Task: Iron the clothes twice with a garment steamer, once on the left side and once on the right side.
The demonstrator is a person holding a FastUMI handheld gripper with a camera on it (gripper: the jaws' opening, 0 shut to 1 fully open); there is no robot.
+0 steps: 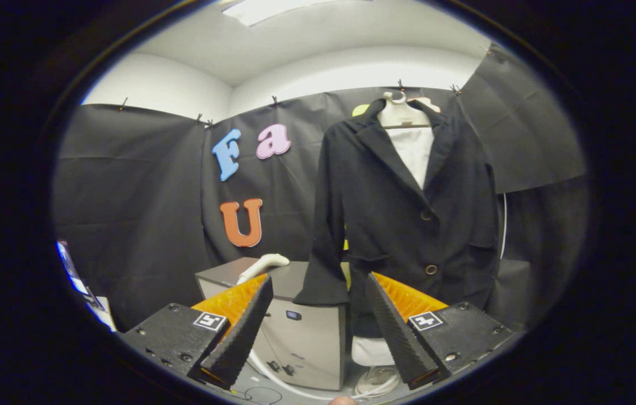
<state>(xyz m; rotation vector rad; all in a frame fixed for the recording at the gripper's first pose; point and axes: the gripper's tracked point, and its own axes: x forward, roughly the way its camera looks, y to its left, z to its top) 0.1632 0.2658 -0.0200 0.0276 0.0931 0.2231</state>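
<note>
We have the tongs spread wide with nothing between them, so no grip yet. The steamer head, a white curved handle, lies on top of the grey steamer unit, just beyond the left finger at about 11 o'clock from the gap between the fingers. It looks parked there so that we can reach it easily; its white hose loops down in front of the unit, below the fingers. The black jacket hangs on a pale hanger over a white shirt, beyond the right finger at roughly 1 o'clock. It faces us, buttoned and hung upright, which leaves both front panels open for a vertical pass on each side. The near sleeve drops to just above the unit's top, at about 3 o'clock from the steamer head, so we judge snagging it is the risk on approach. We judge no ironing pass has begun; the first move would be to swing left and close on the steamer handle. We cannot tell how firmly the head is seated on the unit.
</note>
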